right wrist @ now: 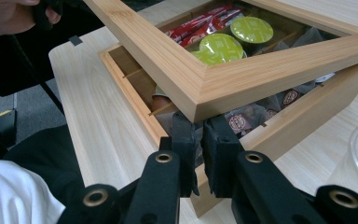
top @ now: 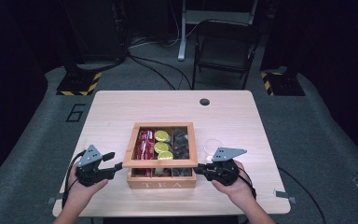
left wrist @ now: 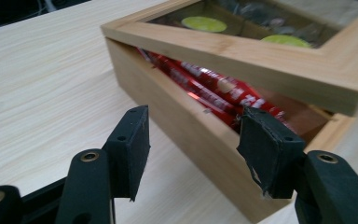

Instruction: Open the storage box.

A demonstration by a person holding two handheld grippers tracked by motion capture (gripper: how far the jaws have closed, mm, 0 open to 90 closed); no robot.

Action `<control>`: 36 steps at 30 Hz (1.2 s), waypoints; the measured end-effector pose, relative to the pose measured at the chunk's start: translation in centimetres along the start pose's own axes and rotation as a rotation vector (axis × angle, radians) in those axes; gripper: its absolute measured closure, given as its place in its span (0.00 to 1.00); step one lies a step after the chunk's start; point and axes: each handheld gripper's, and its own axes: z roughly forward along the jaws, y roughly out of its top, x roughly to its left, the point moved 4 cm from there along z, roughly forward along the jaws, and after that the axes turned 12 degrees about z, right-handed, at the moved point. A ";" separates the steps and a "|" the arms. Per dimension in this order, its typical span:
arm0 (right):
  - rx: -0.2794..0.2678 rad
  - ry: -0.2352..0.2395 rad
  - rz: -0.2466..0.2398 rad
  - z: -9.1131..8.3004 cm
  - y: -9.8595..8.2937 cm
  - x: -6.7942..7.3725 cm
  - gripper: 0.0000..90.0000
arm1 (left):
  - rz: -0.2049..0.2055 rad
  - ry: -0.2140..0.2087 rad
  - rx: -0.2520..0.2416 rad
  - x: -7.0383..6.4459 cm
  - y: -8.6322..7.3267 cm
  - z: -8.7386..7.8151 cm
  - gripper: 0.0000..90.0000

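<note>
The right gripper (right wrist: 199, 140), jaws nearly closed under the tea box's (top: 161, 179) raised lid (top: 160, 162), props its near-right corner; the left gripper (left wrist: 193, 140) gapes empty beside the box's left wall.

Light wooden table (top: 121, 112), tea box (top: 162, 178), clear cup (top: 212, 146)

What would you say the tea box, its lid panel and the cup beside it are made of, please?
The tea box looks like pale, unpainted wood, perhaps bamboo: fine straight grain shows along its walls. Its lid panel is clear, glass or acrylic, since the packets show through. The cup seems to be thin clear plastic.
</note>
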 end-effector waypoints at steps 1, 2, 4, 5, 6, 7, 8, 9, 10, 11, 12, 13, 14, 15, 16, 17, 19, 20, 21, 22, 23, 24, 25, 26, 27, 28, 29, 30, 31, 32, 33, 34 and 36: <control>0.001 -0.003 0.007 0.0 0.1 0.0 0.93 | 0.000 -0.007 -0.002 -0.2 0.1 0.0 0.48; 0.001 -0.004 0.006 0.0 0.1 0.0 0.93 | 0.003 -0.007 -0.004 -0.4 0.2 0.0 0.48; 0.003 -0.003 0.001 0.1 0.2 0.0 0.93 | 0.018 -0.014 -0.002 -0.8 0.4 -0.1 0.48; 0.003 -0.001 -0.001 0.1 0.2 0.0 0.92 | 0.017 -0.014 -0.006 -0.9 0.5 0.0 0.48; 0.004 0.001 0.001 0.1 0.2 0.0 0.92 | 0.035 -0.027 -0.007 -1.3 0.7 0.0 0.48; 0.004 0.001 0.001 0.1 0.2 0.0 0.92 | 0.035 -0.027 -0.007 -1.3 0.7 0.0 0.48; 0.003 0.002 0.004 0.2 0.2 0.0 0.92 | 0.043 -0.033 -0.007 -1.5 0.8 0.0 0.48; 0.001 0.005 0.000 0.2 0.3 0.0 0.92 | 0.048 -0.032 -0.011 -1.7 1.0 0.1 0.48; 0.001 0.004 -0.001 0.1 0.3 -0.1 0.92 | 0.056 -0.040 -0.011 -1.9 1.1 0.1 0.48; 0.001 0.004 -0.001 0.1 0.3 -0.1 0.92 | 0.056 -0.040 -0.011 -1.9 1.1 0.1 0.48; -0.002 0.006 -0.001 0.1 0.3 -0.1 0.92 | 0.063 -0.044 -0.015 -2.2 1.3 0.1 0.48; -0.003 0.006 0.001 0.1 0.4 0.0 0.92 | 0.072 -0.042 -0.024 -2.4 1.6 0.1 0.48; -0.003 0.006 0.001 0.1 0.4 0.0 0.92 | 0.072 -0.042 -0.024 -2.4 1.6 0.1 0.48; -0.006 0.002 0.015 0.1 0.4 0.0 0.92 | 0.077 -0.041 -0.033 -2.6 1.7 0.1 0.48; -0.004 0.003 0.011 0.1 0.4 0.0 0.92 | 0.081 -0.039 -0.041 -2.7 1.9 0.1 0.48; -0.007 0.002 0.015 0.1 0.4 0.0 0.92 | 0.079 -0.036 -0.042 -2.8 2.1 0.0 0.48; -0.011 0.006 0.011 0.2 0.4 -0.1 0.91 | 0.079 -0.023 -0.036 -2.9 2.3 -0.1 0.48; -0.015 0.016 0.018 0.2 0.5 -0.1 0.90 | 0.076 -0.021 -0.045 -2.9 2.3 -0.1 0.48; -0.016 0.018 0.021 0.2 0.5 -0.1 0.90 | 0.074 -0.022 -0.049 -2.8 2.3 -0.2 0.48; -0.019 0.016 0.017 0.2 0.5 -0.2 0.89 | 0.074 -0.022 -0.049 -2.8 2.3 -0.2 0.48; -0.019 0.016 0.017 0.2 0.5 -0.2 0.89 | 0.067 -0.026 -0.051 -2.8 2.3 -0.2 0.48; -0.024 0.017 0.022 0.2 0.6 -0.2 0.88 | 0.062 -0.028 -0.056 -2.8 2.4 -0.2 0.49; -0.036 0.000 0.028 0.2 0.6 -0.2 0.83 | 0.055 -0.028 -0.059 -2.8 2.4 -0.2 0.49; -0.036 0.000 0.028 0.2 0.6 -0.2 0.83 | 0.055 -0.028 -0.059 -2.8 2.4 -0.2 0.49; -0.039 -0.008 0.027 0.1 0.7 -0.2 0.80 | 0.050 -0.029 -0.059 -2.8 2.5 -0.3 0.49; -0.052 -0.025 0.016 0.0 0.8 -0.3 0.76 | 0.051 -0.027 -0.062 -2.7 2.6 -0.3 0.48; -0.052 -0.025 0.016 0.0 0.8 -0.3 0.76 | 0.048 -0.024 -0.064 -2.7 2.6 -0.3 0.48; -0.060 -0.034 0.014 -0.1 0.8 -0.3 0.73 | 0.046 -0.023 -0.065 -2.6 2.7 -0.3 0.48; -0.067 -0.052 -0.005 -0.2 0.9 -0.4 0.71 | 0.043 -0.027 -0.070 -2.6 2.9 -0.3 0.48; -0.080 -0.064 -0.009 -0.3 1.0 -0.5 0.69 | 0.038 -0.024 -0.077 -2.5 3.0 -0.3 0.48; -0.104 -0.072 -0.020 -0.5 1.2 -0.4 0.64 | 0.039 -0.028 -0.074 -2.4 3.1 -0.4 0.48; -0.104 -0.072 -0.020 -0.5 1.2 -0.4 0.64 | 0.035 -0.031 -0.078 -2.3 3.2 -0.4 0.48; -0.132 -0.092 -0.046 -0.6 1.5 -0.5 0.59 | 0.027 -0.031 -0.087 -2.1 3.5 -0.5 0.48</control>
